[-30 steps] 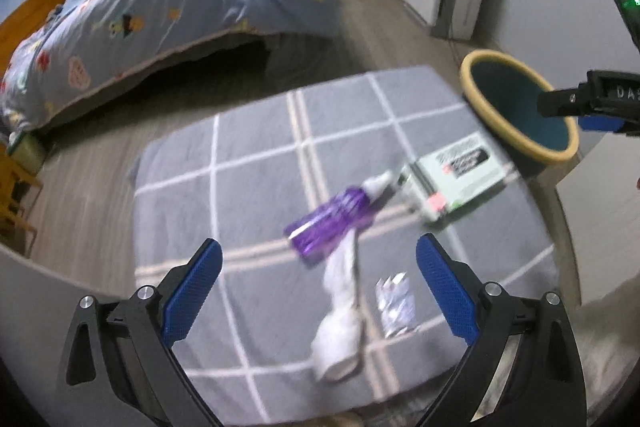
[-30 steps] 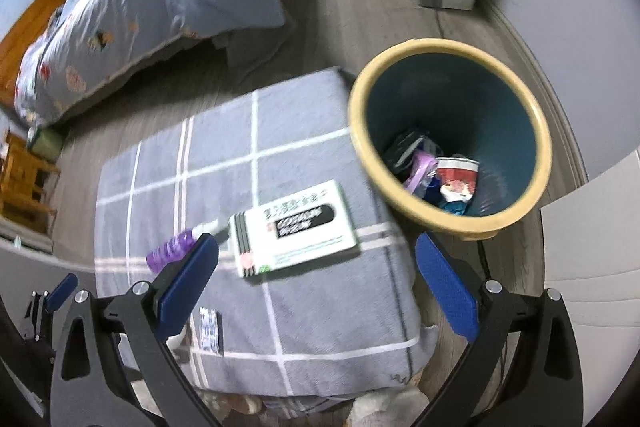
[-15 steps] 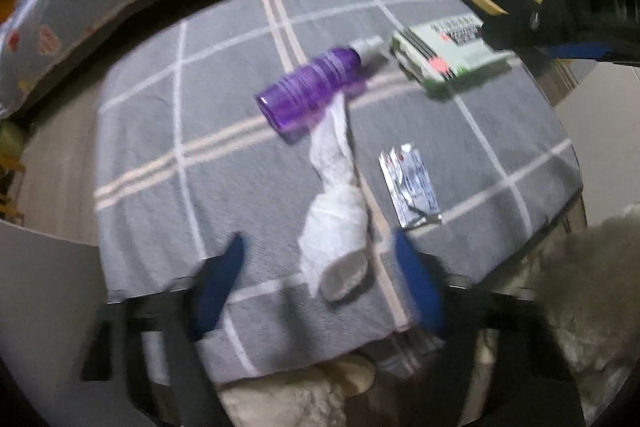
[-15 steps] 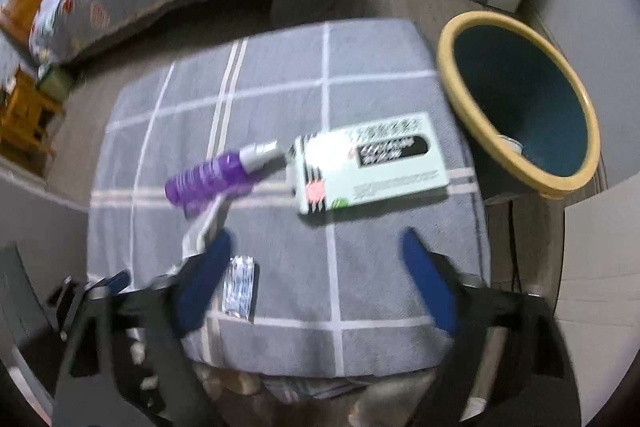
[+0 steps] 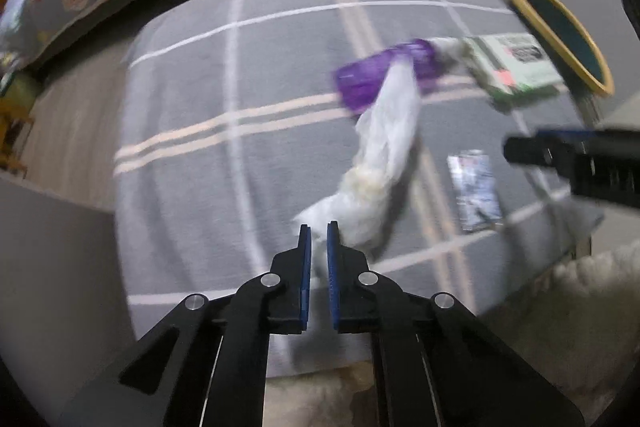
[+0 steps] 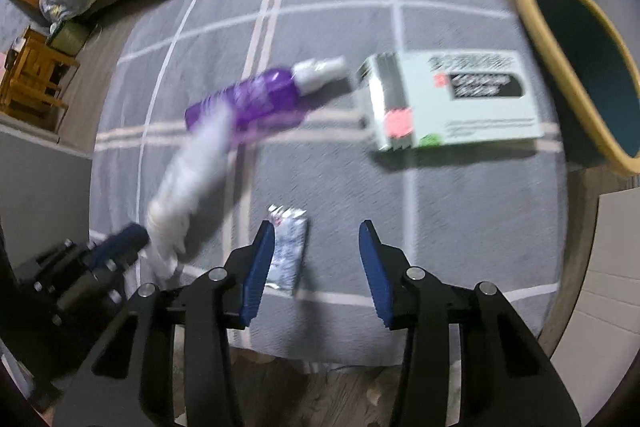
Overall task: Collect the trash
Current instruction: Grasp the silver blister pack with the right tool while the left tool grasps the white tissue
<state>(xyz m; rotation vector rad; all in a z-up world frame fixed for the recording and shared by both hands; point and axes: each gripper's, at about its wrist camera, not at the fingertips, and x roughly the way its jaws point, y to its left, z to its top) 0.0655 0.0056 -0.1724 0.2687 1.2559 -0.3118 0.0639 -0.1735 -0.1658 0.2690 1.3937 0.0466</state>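
Four pieces of trash lie on the grey checked cloth (image 6: 460,227): a white tissue (image 5: 384,155), a purple bottle (image 6: 256,99), a pale green box (image 6: 452,99) and a small foil packet (image 6: 286,251). One end of the tissue is pinched between the nearly closed fingers of the left gripper (image 5: 319,227), while its long tail trails away across the cloth and drapes over the bottle. The right gripper (image 6: 316,239) hangs with its fingers spread wide and nothing between them, low over the cloth, with the foil packet just beside its left fingertip.

To do this step well, lift the tissue straight up until the tail clears the bottle, so the bottle is not dragged or rolled. The grip seems to sit near the very end of the tissue, though blur makes that hard to judge, so a slow, steady carry is safer than a swing. Keep the tail away from the right gripper, which reaches in from the side in the left view. Release only once the whole tissue hangs inside the rim.

Beyond the box, at the far right edge of the cloth, stands the bin (image 6: 536,39), yellow at the rim and dark teal inside. From these angles only its inner wall shows, so what lies at the bottom cannot be told. The box lies nearest to it, the bottle next, and the tissue and packet nearest the grippers
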